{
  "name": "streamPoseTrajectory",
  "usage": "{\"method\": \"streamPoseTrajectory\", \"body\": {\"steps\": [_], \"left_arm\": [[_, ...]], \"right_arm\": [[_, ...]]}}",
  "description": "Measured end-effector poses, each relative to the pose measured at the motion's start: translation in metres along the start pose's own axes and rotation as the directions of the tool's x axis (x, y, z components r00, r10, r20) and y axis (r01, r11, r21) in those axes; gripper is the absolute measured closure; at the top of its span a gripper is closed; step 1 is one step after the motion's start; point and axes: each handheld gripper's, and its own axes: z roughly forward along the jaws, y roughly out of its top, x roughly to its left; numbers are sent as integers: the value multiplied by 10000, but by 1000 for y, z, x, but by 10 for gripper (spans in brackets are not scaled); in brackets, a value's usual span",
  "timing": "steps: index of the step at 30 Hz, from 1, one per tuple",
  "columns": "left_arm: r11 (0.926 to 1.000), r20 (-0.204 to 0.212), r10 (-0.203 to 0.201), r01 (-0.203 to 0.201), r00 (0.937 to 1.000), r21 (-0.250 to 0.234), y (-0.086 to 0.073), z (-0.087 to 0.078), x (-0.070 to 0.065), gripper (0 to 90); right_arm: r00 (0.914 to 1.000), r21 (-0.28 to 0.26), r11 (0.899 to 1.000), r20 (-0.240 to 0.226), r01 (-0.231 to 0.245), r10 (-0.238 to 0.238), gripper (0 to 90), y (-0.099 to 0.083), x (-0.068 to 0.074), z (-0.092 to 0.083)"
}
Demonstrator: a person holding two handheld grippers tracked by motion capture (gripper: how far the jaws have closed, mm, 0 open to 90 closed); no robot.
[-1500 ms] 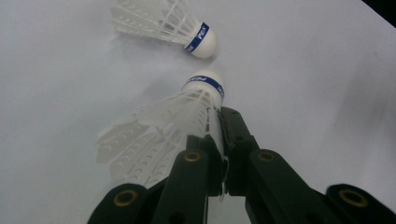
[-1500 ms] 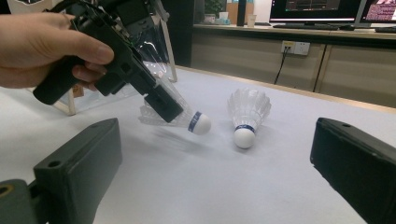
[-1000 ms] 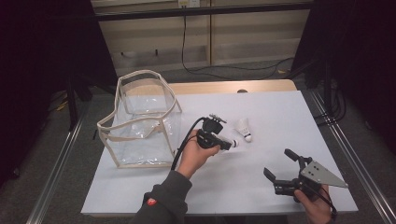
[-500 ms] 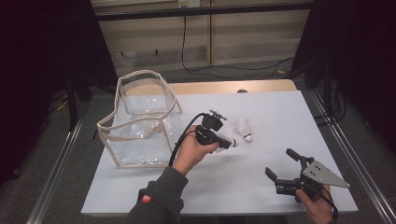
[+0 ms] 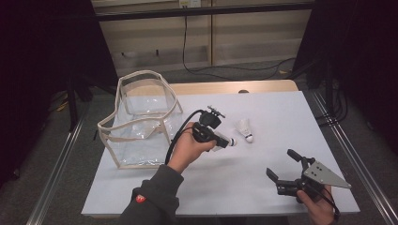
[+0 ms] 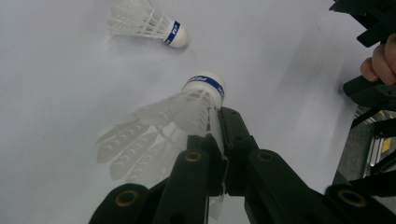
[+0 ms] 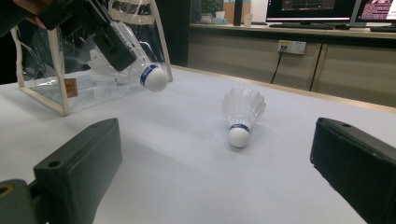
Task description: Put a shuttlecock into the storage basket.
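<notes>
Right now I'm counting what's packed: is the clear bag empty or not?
Cannot tell. The clear bag stands open-topped; one shuttlecock lies on the table, another is clamped in the left tongs.

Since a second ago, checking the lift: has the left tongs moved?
Yes. The left tongs, shut on a shuttlecock, shifted slightly toward the clear bag.

A second shuttlecock lies on the white table, a clear bag farther left

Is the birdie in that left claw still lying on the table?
No, the left gripper pinches the held shuttlecock by its feathers, clear of the white table, while the other shuttlecock lies on it.
</notes>
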Motion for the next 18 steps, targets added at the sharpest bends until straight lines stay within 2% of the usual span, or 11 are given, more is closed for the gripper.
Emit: {"method": "streamPoseTrajectory", "body": {"steps": [13, 18], "left_arm": [[9999, 38, -152, 152, 9999, -49, 5, -9, 1, 891], [10000, -26, -67, 67, 10000, -17, 8, -14, 1, 891]], "right_arm": [[10000, 58, 10000, 60, 8, -8, 21, -1, -1, -2], [9999, 27, 10000, 67, 81, -82, 21, -1, -2, -2]]}}
